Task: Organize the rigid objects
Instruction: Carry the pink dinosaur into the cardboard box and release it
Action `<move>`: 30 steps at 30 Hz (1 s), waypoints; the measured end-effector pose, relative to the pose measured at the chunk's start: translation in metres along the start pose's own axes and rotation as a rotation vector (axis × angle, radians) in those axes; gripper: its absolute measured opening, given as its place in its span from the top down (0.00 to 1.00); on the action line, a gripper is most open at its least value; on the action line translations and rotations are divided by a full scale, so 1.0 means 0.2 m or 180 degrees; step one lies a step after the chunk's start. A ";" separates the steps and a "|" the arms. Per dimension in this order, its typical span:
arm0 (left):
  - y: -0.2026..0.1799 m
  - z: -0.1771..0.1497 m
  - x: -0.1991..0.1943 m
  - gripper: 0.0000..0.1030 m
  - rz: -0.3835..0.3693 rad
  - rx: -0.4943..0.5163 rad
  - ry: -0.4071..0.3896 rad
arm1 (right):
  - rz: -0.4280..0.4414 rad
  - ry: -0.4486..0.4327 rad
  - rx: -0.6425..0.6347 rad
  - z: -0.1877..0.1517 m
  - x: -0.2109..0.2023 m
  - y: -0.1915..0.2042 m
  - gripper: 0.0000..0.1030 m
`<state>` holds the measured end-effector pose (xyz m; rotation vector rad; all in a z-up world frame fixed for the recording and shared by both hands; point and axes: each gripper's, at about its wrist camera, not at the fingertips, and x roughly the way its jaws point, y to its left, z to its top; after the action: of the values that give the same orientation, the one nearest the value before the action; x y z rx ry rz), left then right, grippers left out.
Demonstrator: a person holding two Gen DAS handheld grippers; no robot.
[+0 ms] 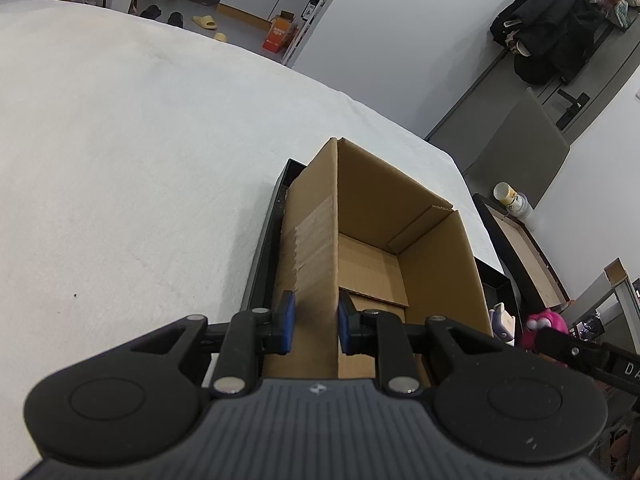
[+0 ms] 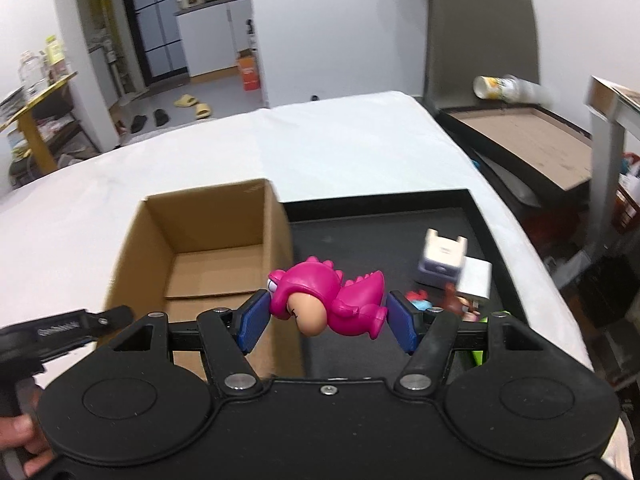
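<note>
An open cardboard box [image 1: 372,216] stands in a black tray [image 1: 260,248] on the white table. My left gripper [image 1: 314,324] is shut on the box's near left wall, one blue pad on each side. My right gripper [image 2: 326,314] is shut on a pink dinosaur figure [image 2: 328,300] and holds it in the air beside the box [image 2: 200,240], above the tray [image 2: 380,208]. The pink figure also shows in the left wrist view [image 1: 546,326] at the right edge. The box looks empty inside.
In the tray to the right lie a white toy block [image 2: 442,258], a white card [image 2: 476,278] and small coloured figures [image 2: 420,306]. A second tray with a cardboard lining [image 2: 520,136] and a tipped cup [image 2: 500,86] sit beyond the table's right edge.
</note>
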<state>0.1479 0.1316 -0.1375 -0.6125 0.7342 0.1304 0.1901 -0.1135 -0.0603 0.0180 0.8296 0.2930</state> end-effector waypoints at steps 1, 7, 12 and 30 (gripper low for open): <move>0.00 0.00 0.00 0.80 -0.0002 -0.0003 0.0000 | 0.0028 -0.0005 -0.0037 0.00 0.00 0.02 0.40; 0.00 0.00 0.00 0.80 -0.0012 -0.0021 0.0006 | 0.0164 0.0003 -0.0211 0.02 0.04 0.14 0.40; 0.01 0.01 0.00 0.80 -0.0019 -0.0030 0.0010 | 0.0279 0.0028 -0.0457 0.03 0.07 0.23 0.40; 0.01 0.00 0.00 0.80 -0.0027 -0.0020 0.0017 | 0.0524 0.0030 -0.1454 0.11 0.21 0.46 0.40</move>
<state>0.1482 0.1337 -0.1384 -0.6221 0.7365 0.1232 0.2110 -0.0113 -0.0638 -0.3435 0.7564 0.6327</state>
